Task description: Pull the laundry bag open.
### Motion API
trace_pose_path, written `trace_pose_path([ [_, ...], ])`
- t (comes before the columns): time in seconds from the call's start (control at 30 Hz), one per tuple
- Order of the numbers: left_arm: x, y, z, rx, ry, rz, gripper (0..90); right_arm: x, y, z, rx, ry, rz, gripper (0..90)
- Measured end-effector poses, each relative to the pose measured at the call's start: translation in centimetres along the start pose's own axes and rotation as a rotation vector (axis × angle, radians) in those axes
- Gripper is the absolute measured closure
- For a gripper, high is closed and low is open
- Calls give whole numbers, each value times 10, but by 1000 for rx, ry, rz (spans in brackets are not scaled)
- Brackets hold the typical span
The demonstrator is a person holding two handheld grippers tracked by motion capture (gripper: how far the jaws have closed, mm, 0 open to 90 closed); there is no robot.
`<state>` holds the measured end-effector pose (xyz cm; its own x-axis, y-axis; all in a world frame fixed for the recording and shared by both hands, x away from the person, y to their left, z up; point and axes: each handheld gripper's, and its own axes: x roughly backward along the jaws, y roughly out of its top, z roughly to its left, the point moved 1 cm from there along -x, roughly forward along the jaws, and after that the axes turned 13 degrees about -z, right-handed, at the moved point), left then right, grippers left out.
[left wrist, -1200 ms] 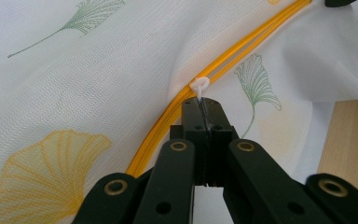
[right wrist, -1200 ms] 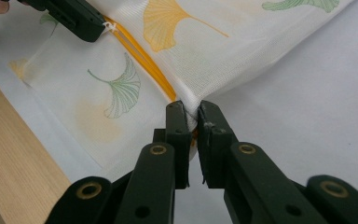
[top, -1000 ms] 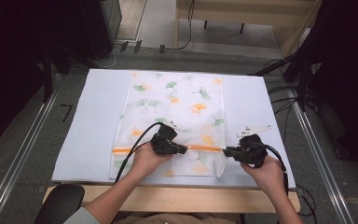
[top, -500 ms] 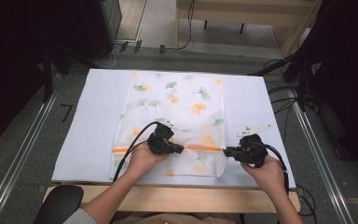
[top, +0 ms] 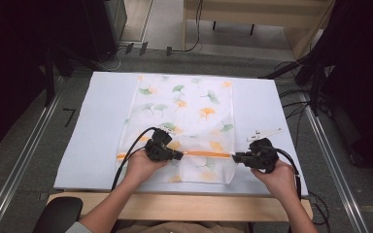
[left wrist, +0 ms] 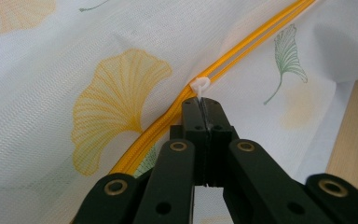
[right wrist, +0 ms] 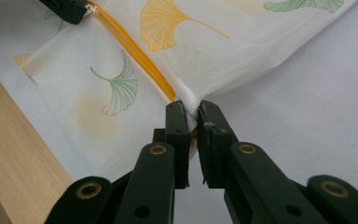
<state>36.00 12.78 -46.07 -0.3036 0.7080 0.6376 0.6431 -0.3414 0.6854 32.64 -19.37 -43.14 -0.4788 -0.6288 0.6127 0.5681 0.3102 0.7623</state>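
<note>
bag: white mesh laundry bag (top: 184, 116) with ginkgo-leaf print, lies flat mid-worktop (top: 97, 121), near edge toward me
zipper: orange zipper (top: 209, 154), two thin rows of teeth running across the bag near its front end; partly unzipped ahead of the slider, I judge
left tool: my left tool (left wrist: 200, 105) is clamped tight on the white zipper pull (left wrist: 199, 86), jaws fully together, thin tab between them
right tool: my right tool (right wrist: 191, 116) pinches the bag's corner fabric at the zipper's end, jaws narrow with mesh bunched between
step: looks like I anchor the corner and drag the slider along the teeth
risk 1: pull tab is small and slick plastic; it could slip out if I tug at an angle
risk 2: mesh is soft and loose; slack could get dragged into the slider and jam it
risk 3: if the right grip lets go, the whole bag slides on the smooth white cover instead of the zipper moving
textures: fine woven netting, semi-sheer, limp; zipper tape stiffer and ridged; worktop cover matte, pale wooden edge (right wrist: 23, 163) beneath it
</note>
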Motion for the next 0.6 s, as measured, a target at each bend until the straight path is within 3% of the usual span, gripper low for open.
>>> trace_pose_path([
  [0.6, 1, -2, 1, -5, -6, -7, 900, -1, -1, 1, 0, 3, 9, 852],
])
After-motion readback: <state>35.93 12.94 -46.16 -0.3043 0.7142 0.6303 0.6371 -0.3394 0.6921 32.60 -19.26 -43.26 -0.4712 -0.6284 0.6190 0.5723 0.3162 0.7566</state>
